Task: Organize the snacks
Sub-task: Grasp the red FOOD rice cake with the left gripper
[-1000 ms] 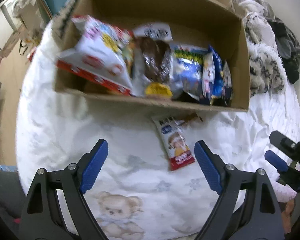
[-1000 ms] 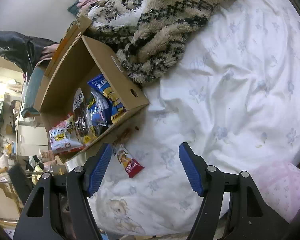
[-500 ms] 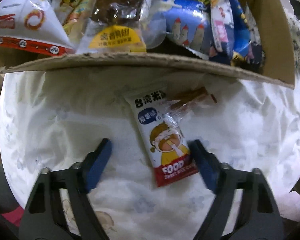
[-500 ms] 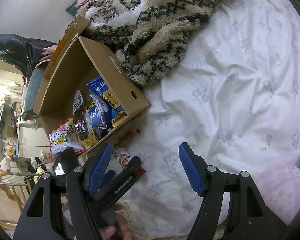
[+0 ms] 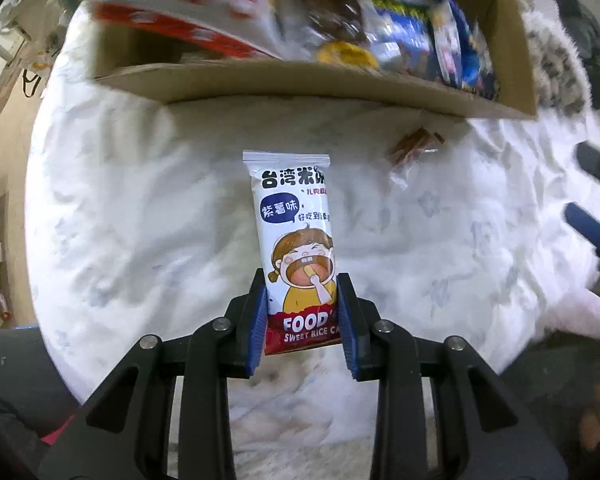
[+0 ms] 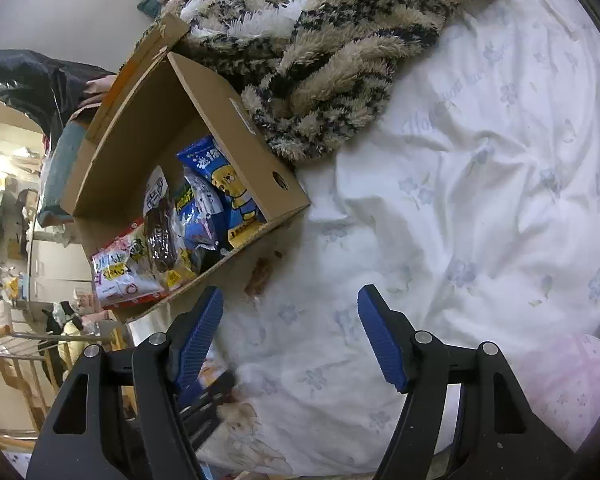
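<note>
Left gripper [image 5: 302,316] jaws clamp rice-cake packet [image 5: 296,240] upright; right gripper [image 6: 290,336] jaws spread, empty.

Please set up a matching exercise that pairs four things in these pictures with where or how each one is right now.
Things:
1. rice cake packet
2. right gripper
3. small brown wrapper
4. blue dog-print bag

States:
A. lying on the white bedding just outside the box wall
B. standing inside the cardboard box
C. open, hovering over the bedding with nothing between its fingers
D. clamped at its lower end by the left gripper

Pairs: 1-D, 2-C, 3-A, 4-B
</note>
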The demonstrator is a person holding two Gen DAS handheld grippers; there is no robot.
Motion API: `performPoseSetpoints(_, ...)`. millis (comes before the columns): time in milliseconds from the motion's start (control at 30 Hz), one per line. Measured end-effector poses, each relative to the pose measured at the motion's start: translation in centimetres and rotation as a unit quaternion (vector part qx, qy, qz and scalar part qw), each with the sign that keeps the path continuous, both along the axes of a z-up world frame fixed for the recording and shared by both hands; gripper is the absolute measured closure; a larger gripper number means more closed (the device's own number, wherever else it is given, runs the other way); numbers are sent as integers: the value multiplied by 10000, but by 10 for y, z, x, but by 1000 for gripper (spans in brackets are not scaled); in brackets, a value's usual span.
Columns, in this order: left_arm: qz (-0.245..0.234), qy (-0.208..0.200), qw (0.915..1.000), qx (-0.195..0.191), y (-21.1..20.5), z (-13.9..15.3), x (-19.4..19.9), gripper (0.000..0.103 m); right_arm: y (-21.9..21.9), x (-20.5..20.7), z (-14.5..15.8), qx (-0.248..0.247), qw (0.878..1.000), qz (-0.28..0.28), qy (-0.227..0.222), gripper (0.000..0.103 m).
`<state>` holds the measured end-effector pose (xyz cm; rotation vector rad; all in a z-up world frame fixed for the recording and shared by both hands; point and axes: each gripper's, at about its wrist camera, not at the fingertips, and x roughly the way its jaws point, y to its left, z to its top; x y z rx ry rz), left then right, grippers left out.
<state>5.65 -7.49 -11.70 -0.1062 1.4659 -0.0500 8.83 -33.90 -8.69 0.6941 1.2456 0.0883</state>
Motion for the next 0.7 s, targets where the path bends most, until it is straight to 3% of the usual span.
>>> performPoseSetpoints(233, -255, -539, 9982, 102, 45, 50, -6, 75, 16, -1, -7, -164, 9995, 228, 128, 30)
performPoseSetpoints(467, -127, -667, 9975, 189, 72, 46, 9, 75, 45, 10, -27, -159, 9981, 512, 310, 30)
performPoseSetpoints(700, 26, -826, 9963, 251, 76, 42, 8, 75, 99, 39, -43, -887, 9885, 1187, 297, 30)
